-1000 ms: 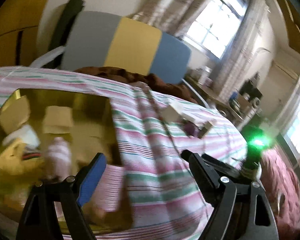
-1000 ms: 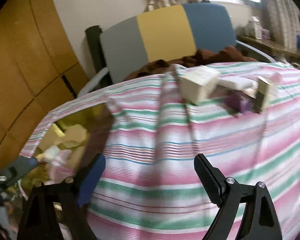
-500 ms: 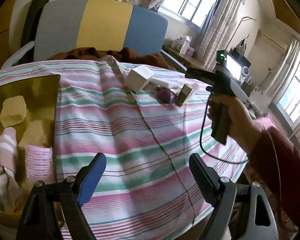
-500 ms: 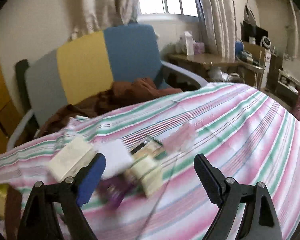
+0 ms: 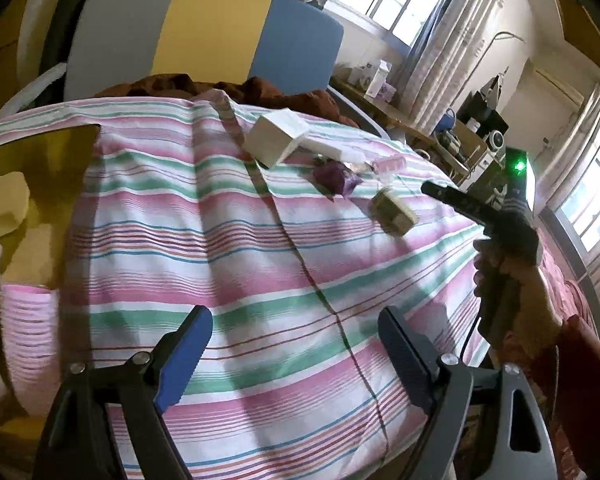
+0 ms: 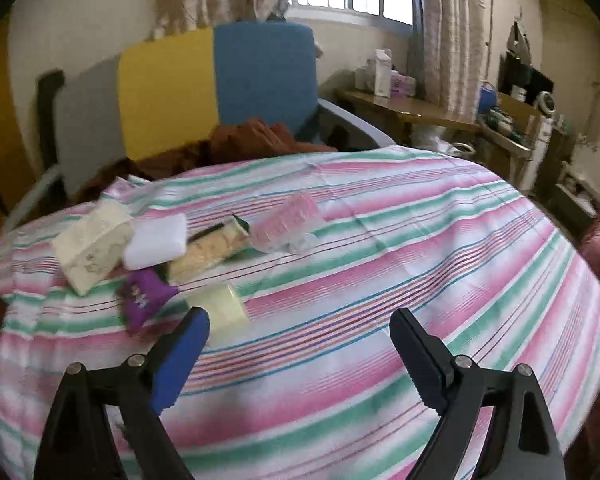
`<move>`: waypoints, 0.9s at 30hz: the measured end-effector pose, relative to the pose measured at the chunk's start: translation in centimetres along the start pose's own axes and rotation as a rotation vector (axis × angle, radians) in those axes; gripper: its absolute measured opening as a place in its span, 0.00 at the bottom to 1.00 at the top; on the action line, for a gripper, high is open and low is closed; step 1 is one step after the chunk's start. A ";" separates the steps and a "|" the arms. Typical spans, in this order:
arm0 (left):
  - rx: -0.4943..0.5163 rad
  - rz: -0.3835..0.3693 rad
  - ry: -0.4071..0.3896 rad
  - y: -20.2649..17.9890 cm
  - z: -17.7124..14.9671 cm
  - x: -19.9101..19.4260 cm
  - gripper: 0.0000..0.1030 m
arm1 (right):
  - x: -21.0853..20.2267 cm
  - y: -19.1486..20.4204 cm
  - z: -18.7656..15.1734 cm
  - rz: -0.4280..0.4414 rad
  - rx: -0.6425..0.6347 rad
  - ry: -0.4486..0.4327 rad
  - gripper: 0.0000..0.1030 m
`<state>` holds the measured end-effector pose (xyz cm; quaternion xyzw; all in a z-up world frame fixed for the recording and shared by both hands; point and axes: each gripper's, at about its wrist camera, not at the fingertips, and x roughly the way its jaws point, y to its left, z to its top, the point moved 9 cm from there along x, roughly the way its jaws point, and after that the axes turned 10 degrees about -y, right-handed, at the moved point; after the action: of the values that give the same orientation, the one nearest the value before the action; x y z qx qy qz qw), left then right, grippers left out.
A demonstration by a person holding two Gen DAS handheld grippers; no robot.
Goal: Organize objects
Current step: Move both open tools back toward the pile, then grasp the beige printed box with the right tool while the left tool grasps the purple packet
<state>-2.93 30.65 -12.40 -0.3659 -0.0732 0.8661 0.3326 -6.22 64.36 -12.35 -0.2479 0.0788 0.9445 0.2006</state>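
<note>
A small pile lies on the striped cloth [image 6: 380, 240]: a cream box [image 6: 92, 240], a white pack [image 6: 156, 240], a tan packet [image 6: 212, 250], a clear pink box [image 6: 288, 220], a purple pouch [image 6: 142, 294] and a pale yellow packet [image 6: 220, 310]. My right gripper [image 6: 300, 316] hovers just in front of the pile, its jaws opening with nothing between them; the yellow packet lies by its left fingertip. My left gripper [image 5: 294, 320] is open and empty over bare cloth, short of the white box [image 5: 274, 140] and purple pouch [image 5: 334, 176]. A yellow bin [image 5: 40, 152] at left holds a sponge [image 5: 2, 210] and pink socks [image 5: 28, 320].
A chair [image 6: 220, 88] with a grey, yellow and blue back stands behind the table, with brown cloth [image 6: 256, 136] heaped on its seat. A cluttered wooden desk [image 6: 412, 108] runs along the right wall. A person's hand [image 5: 512, 280] holds the right gripper's handle at the table's right edge.
Both views swung right, away from the yellow bin and toward the pile. The right gripper travelled across the cloth to the pile, and its jaws stand a little wider.
</note>
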 end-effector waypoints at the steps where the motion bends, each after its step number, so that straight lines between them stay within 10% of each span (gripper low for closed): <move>1: 0.002 -0.001 0.005 -0.2 -0.1 0.2 0.84 | 0.0 0.3 0.0 0.039 -0.001 -0.004 0.93; 7: 0.035 0.014 0.015 -0.7 0.1 0.5 0.84 | 2.9 3.1 -1.4 0.130 -0.085 0.048 0.92; 14: 0.040 0.015 0.019 -1.4 1.9 3.1 0.84 | 4.7 3.6 -4.2 0.131 -0.103 0.133 0.30; 27: 0.231 0.081 0.079 -5.9 6.9 17.4 0.84 | 4.2 -1.1 -4.5 0.003 0.082 0.081 0.29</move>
<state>-13.42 46.92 -15.44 -0.3615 0.0549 0.8665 0.3400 -7.15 65.64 -18.36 -0.2774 0.1262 0.9300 0.2057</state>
